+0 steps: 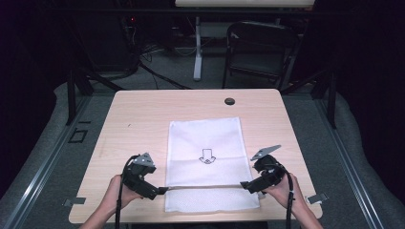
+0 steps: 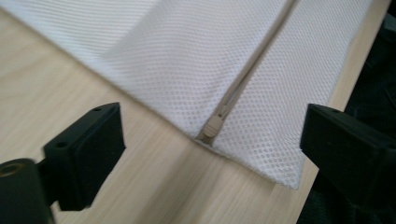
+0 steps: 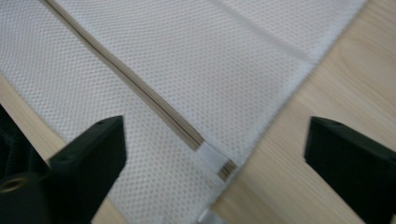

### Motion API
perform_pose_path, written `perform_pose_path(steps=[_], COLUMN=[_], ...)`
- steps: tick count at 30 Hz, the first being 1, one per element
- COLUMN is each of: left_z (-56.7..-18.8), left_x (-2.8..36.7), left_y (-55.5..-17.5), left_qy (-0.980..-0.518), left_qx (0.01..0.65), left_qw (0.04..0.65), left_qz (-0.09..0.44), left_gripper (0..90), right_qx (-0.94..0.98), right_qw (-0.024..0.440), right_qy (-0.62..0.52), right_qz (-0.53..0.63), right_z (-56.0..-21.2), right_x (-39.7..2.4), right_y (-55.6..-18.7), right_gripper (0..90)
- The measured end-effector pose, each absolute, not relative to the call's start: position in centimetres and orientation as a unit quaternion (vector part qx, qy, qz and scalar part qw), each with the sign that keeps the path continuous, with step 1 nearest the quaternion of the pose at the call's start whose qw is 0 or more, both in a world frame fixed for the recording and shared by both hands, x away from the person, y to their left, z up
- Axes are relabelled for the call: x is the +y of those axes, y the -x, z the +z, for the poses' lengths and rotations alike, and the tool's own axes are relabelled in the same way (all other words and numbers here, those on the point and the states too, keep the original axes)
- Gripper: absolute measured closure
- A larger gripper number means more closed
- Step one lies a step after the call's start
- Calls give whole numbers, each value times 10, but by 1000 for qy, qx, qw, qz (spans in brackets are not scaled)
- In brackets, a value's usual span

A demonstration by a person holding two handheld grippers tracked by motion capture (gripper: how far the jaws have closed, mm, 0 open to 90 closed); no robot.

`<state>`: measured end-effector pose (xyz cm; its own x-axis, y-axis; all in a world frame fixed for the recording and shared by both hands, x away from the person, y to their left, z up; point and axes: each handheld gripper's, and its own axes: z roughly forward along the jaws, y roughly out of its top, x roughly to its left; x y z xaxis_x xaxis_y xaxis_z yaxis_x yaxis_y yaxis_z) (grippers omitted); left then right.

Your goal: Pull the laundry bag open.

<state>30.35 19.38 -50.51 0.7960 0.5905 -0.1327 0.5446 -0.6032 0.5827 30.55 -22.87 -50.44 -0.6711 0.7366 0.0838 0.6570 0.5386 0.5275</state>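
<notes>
Forearms: two bare forearms enter from the near edge of the counter (image 1: 143,102), each hand wrapped around a black claw.
Left claw (image 1: 162,190): released, jaws spread wide with nothing between them, tips pointing at the left end of the zipper; it hangs just above the counter.
Right claw (image 1: 242,185): released likewise, jaws far apart and empty, aimed at the right end of the zipper.
Mesh laundry bag (image 1: 205,138): white, flat on the counter at centre, its near edge close to the counter's front edge, a small arrow-shaped mark (image 1: 207,156) printed mid-panel.
Zipper (image 1: 203,186): a beige line running across the bag's near portion from one claw to the other, closed along the visible stretch.
Zipper pull (image 2: 213,125): beige, sitting at the bag's left edge, ahead of and between the left claw's open jaws, untouched.
Zipper end (image 3: 212,157): a white fabric tab caps the right end, just inside the bag's side seam.
Counter hole (image 1: 229,101): a dark round cap near the far edge.
Background: a folding chair (image 1: 258,50) stands behind the counter on grey floor.
</notes>
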Motion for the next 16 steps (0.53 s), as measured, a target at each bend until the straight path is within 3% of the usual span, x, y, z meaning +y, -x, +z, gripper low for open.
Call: perform_pose_path(steps=[5, 11, 16], left_z=[-498, -507, -521], left_x=[218, 244, 252], left_y=[-296, -298, -308], left_qy=[-876, -854, -860], left_qx=[373, 413, 423], left_qw=[289, 297, 271], left_qz=[100, 109, 89], left_gripper=[0, 0, 0], right_qx=[852, 838, 841], right_qw=[120, 144, 134], right_qy=[-429, -449, -456], right_qz=[275, 274, 258], right_z=[-502, -508, -518], right_x=[-260, -285, -292], right_y=[-297, -292, -298], right_gripper=[0, 0, 0])
